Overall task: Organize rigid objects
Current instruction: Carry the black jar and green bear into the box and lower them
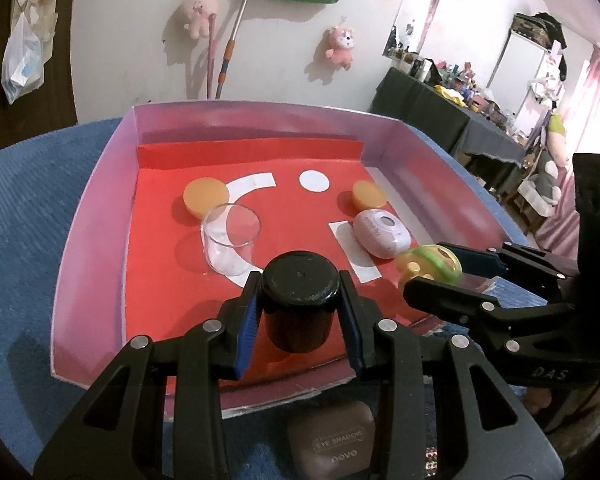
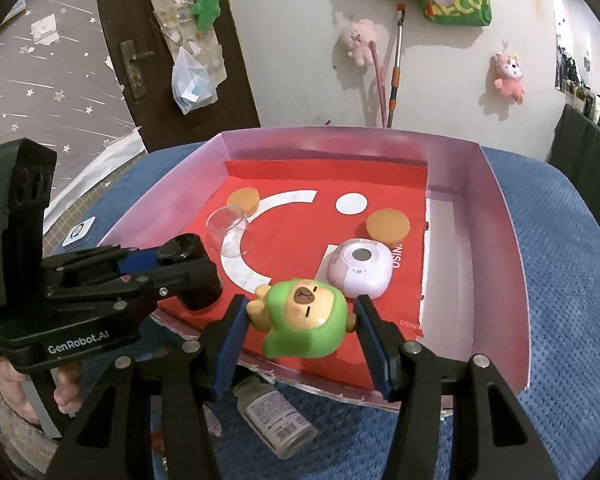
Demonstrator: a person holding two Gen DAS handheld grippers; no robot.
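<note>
My left gripper [image 1: 300, 312] is shut on a black jar [image 1: 299, 300] with a black lid, held above the front of the red-floored pink tray [image 1: 96, 216]. My right gripper [image 2: 302, 332] is shut on a green hooded toy figure [image 2: 306, 322], held over the tray's front edge [image 2: 496, 216]. In the tray lie a clear plastic cup [image 1: 231, 236] on its side, two orange discs [image 1: 205, 199] [image 1: 369, 195] and a pink-white oval device [image 1: 382, 234]. The right gripper and toy [image 1: 430, 268] also show in the left wrist view; the left gripper and jar [image 2: 188, 264] show in the right wrist view.
The tray sits on a blue textured cloth [image 1: 28, 208]. A brown eye-shadow case [image 1: 332, 444] lies on the cloth in front of the tray. A small labelled bottle [image 2: 274, 420] lies on its side below the right gripper. A wall with hung plush toys [image 2: 358, 40] is behind.
</note>
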